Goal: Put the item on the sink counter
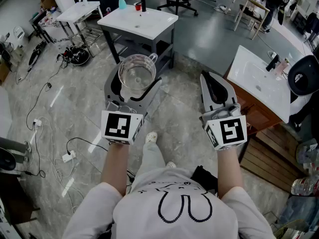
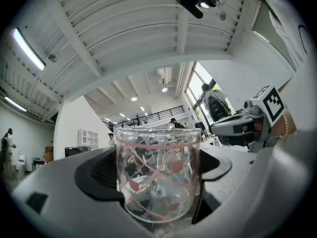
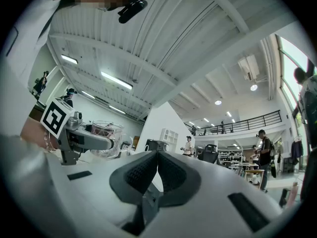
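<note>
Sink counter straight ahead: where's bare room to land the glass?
Sink counter: bare along the front rim and at the right end, away from the faucet. Crowded at the back left, where the blue bottle and a red item stand by the faucet. The glass cup would probably fit best at the right end.

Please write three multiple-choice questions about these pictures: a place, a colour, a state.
1. Where is the glass cup? A on a sink counter; B between the left gripper's jaws; C on the floor.
2. What colour are the cup's lines? A yellow; B black; C pink.
3. How do the right gripper's jaws stand? A together, empty; B wide apart; C closed on a bottle.
Answers: 1 B, the jaws grip it; 2 C, pink bands cross the glass; 3 A, they meet with nothing between.
</note>
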Available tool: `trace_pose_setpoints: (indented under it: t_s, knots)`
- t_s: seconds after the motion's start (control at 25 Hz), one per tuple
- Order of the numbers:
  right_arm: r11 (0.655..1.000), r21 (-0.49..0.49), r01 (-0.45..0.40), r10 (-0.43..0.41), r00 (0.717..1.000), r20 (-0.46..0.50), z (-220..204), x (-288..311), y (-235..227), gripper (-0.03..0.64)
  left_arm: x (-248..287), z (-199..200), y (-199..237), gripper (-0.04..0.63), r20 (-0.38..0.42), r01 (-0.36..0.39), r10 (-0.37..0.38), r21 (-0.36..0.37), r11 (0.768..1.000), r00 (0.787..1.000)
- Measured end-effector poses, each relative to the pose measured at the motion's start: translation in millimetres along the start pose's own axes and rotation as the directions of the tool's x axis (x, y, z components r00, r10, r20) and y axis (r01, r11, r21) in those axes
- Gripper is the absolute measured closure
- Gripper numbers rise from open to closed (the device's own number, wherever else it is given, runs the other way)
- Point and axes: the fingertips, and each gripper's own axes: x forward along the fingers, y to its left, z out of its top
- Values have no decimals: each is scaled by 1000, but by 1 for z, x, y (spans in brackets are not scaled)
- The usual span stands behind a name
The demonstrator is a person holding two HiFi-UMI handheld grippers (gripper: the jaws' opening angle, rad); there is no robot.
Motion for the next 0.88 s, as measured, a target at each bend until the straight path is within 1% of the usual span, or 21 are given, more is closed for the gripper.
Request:
trace_pose_setpoints:
  t_s: [0.2,0.4,0.48,0.64,0.88]
  knots:
    - [1000,6,16,-16,1000,-7,-4,13,-15,589,14,0,12,140,13,-22,22,1,1000,1000]
    - [999,27,46,-46,999,-6,-6,35,-32,589,33,-4,38,140,18,-38,39,-4,999,999]
    - [998,36,61,-61,998,-6,-7,47,-40,589,40,-7,53,140,15,-53,54,-11,999,998]
    - [997,22,71,-71,997,-15,-14,77,-49,589,57,-18,86,139,9,-74,74,-23,997,997]
    - [997,10,74,-73,997,-34,-29,146,-49,589,97,-46,144,138,1,-73,73,-48,996,997]
